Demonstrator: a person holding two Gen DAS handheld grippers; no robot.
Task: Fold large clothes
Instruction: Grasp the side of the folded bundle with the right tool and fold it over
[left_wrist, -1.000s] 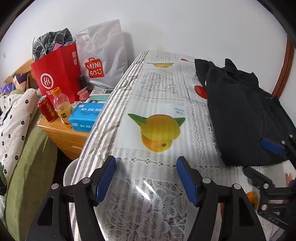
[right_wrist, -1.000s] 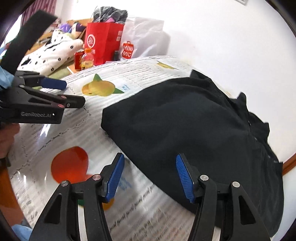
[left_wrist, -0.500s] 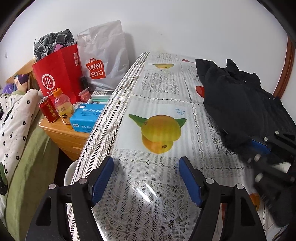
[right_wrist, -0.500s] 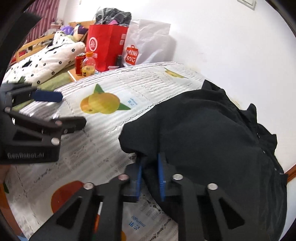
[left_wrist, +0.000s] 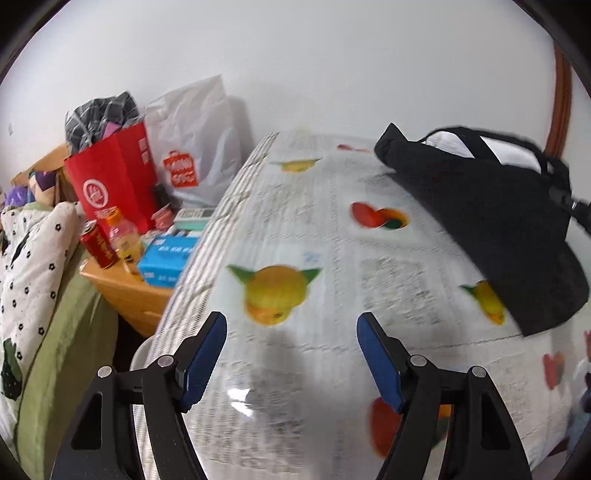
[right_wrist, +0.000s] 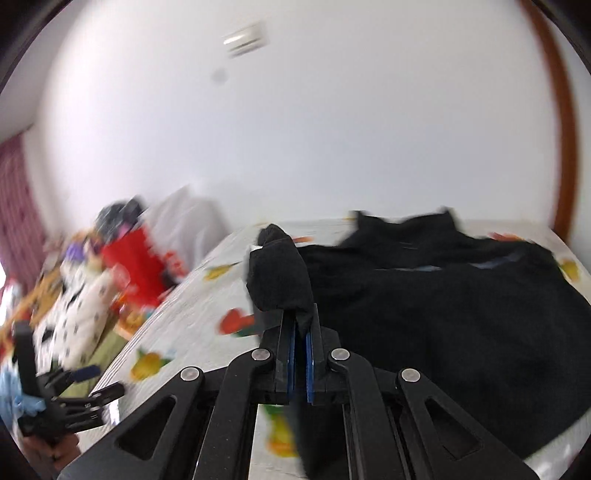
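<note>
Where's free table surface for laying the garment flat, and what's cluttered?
Free: tablecloth between the black garment and the table's left edge, ahead of the open left gripper. Crowded: bedside cabinet with bags, bottle, can, box.

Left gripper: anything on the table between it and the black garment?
Nothing visible. The left gripper is open over bare tablecloth; only printed fruit lies between it and the black garment, whose near edge the right gripper holds lifted.

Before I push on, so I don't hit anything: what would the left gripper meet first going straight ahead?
Probably the tablecloth, near its yellow fruit print. The left gripper is open and empty; depth is unclear.
</note>
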